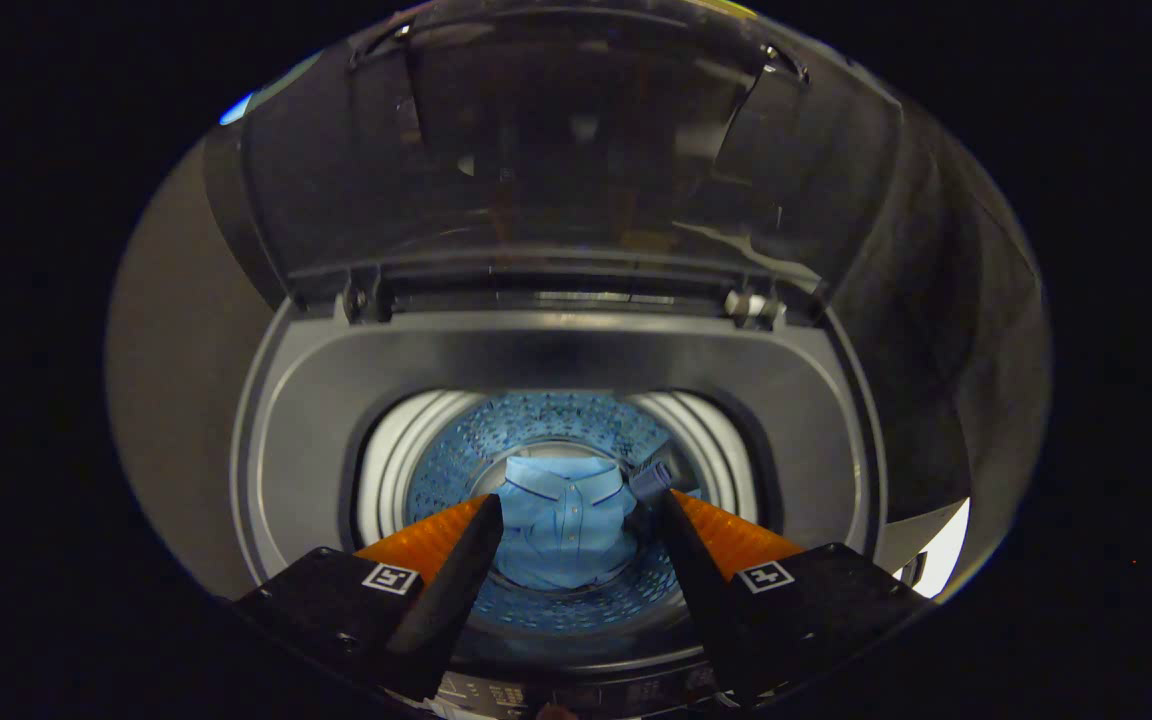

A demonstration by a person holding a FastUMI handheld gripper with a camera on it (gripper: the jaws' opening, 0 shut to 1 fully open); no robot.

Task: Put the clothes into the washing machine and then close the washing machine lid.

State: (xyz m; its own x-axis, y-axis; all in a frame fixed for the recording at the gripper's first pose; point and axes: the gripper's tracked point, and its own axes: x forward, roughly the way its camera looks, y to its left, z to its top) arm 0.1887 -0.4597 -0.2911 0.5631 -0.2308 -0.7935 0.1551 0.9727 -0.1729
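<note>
A dim booth is seen around a top-loading washing machine (556, 350), with a pale wall to one side and dark cloth to the other. The machine is viewed from above, straight down into its opening. Its lid (576, 150) is raised and stands upright at the far side of the opening, held at two hinges; the lid panel is dark and glossy, and faint reflections are seen in it. A broad grey rim surrounds the round mouth of the drum (536, 425), whose perforated wall is lit bluish, with a pale ring shown on either side of it.

A blue shirt (564, 525) lies at the bottom of the drum, its collar and button line turned upward. It is seen between the two fingers and beyond them, well below their tips, and is touched by neither. A small dark grey-blue piece is seen just beside the shirt, near the tip of the right finger; what it is cannot be told.

The gripper (576, 505) is held above the mouth of the machine, pointing down into the drum. Its jaws are spread wide apart and nothing is gripped between them. A strip of the control panel (576, 690) is seen just beneath the fingers, at the near edge of the machine.
</note>
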